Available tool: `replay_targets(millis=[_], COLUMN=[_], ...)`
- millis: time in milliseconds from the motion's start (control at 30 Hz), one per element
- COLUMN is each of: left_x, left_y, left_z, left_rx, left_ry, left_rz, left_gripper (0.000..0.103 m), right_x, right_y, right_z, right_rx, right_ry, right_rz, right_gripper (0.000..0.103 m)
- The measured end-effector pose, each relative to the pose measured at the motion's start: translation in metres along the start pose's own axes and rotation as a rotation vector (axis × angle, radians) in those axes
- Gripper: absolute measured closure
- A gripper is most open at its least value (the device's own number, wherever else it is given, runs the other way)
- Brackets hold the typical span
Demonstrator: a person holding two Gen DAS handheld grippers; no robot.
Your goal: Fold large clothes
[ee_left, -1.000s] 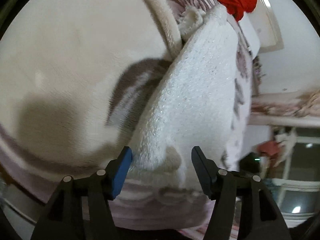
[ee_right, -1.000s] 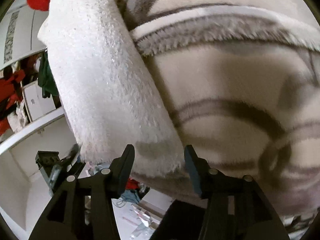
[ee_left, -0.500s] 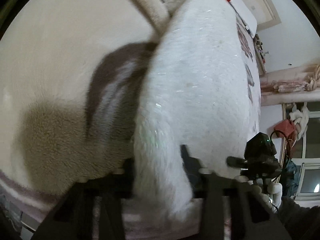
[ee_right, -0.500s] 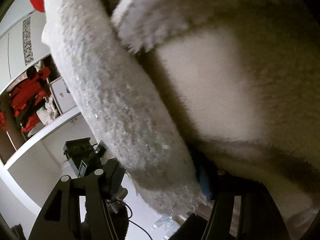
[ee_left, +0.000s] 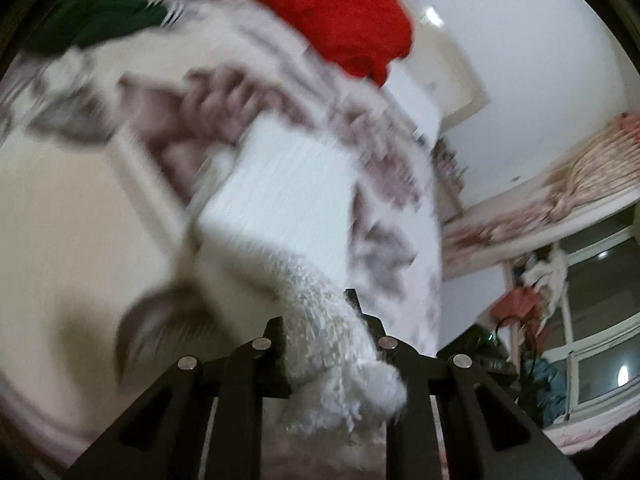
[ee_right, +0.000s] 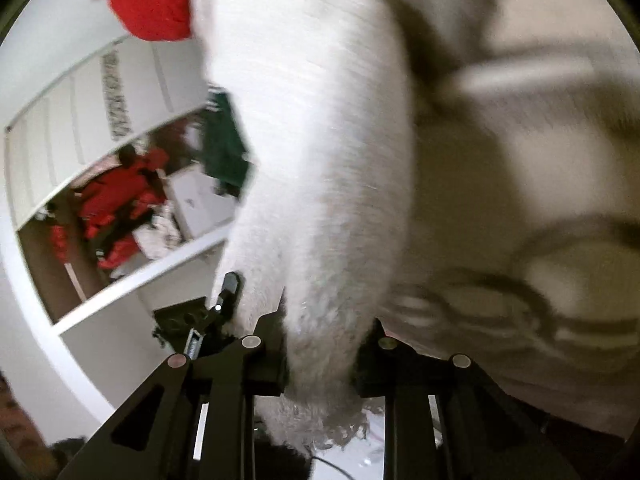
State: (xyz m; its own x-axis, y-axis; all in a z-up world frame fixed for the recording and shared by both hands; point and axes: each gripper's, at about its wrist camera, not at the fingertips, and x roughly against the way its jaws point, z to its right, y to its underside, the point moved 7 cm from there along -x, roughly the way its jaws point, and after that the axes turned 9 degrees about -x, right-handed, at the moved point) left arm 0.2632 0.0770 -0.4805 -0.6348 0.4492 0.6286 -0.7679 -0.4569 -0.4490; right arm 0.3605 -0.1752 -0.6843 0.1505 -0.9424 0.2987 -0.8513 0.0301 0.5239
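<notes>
A white fluffy garment (ee_left: pixel 288 200) lies stretched over a cream blanket with grey-brown patterns (ee_left: pixel 60 220) on the bed. My left gripper (ee_left: pixel 316 314) is shut on the garment's near end, and a tuft of it bulges out behind the jaws. In the right wrist view the same garment (ee_right: pixel 320 120) hangs as a thick band down to my right gripper (ee_right: pixel 324 320). That gripper's jaws are closing and the pile is pinched between them. The patterned blanket (ee_right: pixel 520 160) fills the right side of that view. Both views are motion-blurred.
A red garment (ee_left: pixel 340 12) and a dark green one (ee_left: pixel 100 12) lie at the bed's far end. A window (ee_left: pixel 592 340) with hanging clothes is at the right. An open wardrobe holding red clothes (ee_right: pixel 120 200) stands left, below it a black device (ee_right: pixel 192 320).
Both grippers went from open around the garment's edge to closed on it. Both have risen, lifting the white garment off the blanket, and more of the room shows.
</notes>
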Motion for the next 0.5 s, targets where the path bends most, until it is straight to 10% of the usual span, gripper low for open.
replay_targets(millis=[233,500], left_x=[-0.073,-0.167], left_y=[-0.113,-0.180], left_z=[-0.004,-0.061], left_rx=[-0.089,-0.056], left_ry=[-0.006,-0.069], left_rz=[0.056,-0.123], left_gripper=[0.088,0.087], right_x=[0.019,-0.004], right_y=[-0.089,-0.232], right_z=[-0.112,-0.151], right_rx=[0.031,-0.164], right_ry=[-0.087,-0.112], right_rz=[0.080,0.206], right_gripper=[0.080,0.081])
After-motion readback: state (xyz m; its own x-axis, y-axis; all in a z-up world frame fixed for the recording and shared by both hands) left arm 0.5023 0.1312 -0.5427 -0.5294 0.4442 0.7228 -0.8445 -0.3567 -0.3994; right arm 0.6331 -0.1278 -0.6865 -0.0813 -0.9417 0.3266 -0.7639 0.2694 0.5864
